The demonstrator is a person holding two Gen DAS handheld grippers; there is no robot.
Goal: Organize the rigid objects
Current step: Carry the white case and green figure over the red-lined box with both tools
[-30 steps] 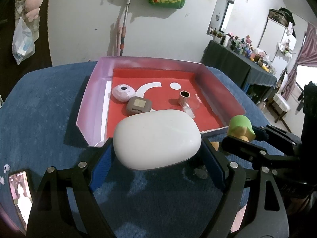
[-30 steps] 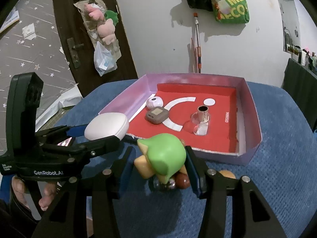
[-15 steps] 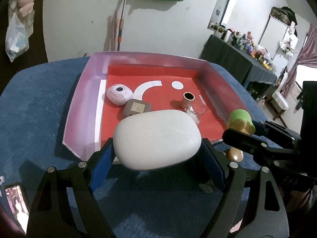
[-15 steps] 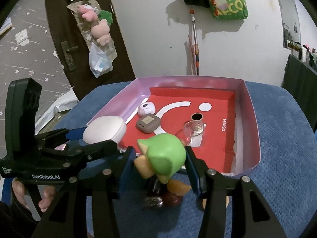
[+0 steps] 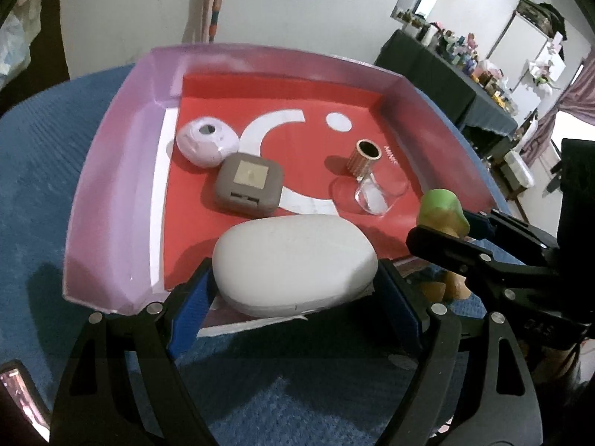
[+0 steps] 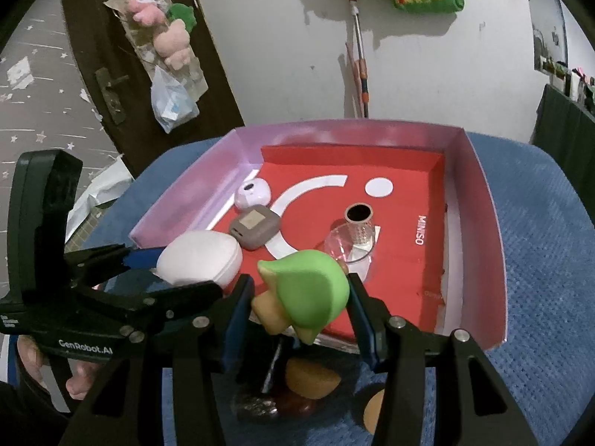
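Clamped between the blue pads of the left tongs (image 5: 295,290), a white oval case (image 5: 295,262) is held over the near edge of a pink-walled tray (image 5: 111,171) with a red floor, which is set on a blue-covered bench (image 5: 33,171). In the right wrist view the same case (image 6: 200,258) is seen at 9 o'clock of a green-capped toy figure (image 6: 305,293), which is gripped by the right tongs (image 6: 301,308) above the tray's near rim (image 6: 494,245). Inside the tray, a small white round device (image 5: 207,145) is noted at 11 o'clock, with a grey square case (image 5: 250,184) touching or just beside it toward the centre. A ribbed metallic cap on a clear glass bottle (image 5: 366,176) lies at 2 o'clock of the white case. On the blue cloth below the toy, brown and tan rounded items (image 6: 310,375) are seen, not clearly identifiable. A hand (image 6: 33,364) is partly visible on the left tool's grip.
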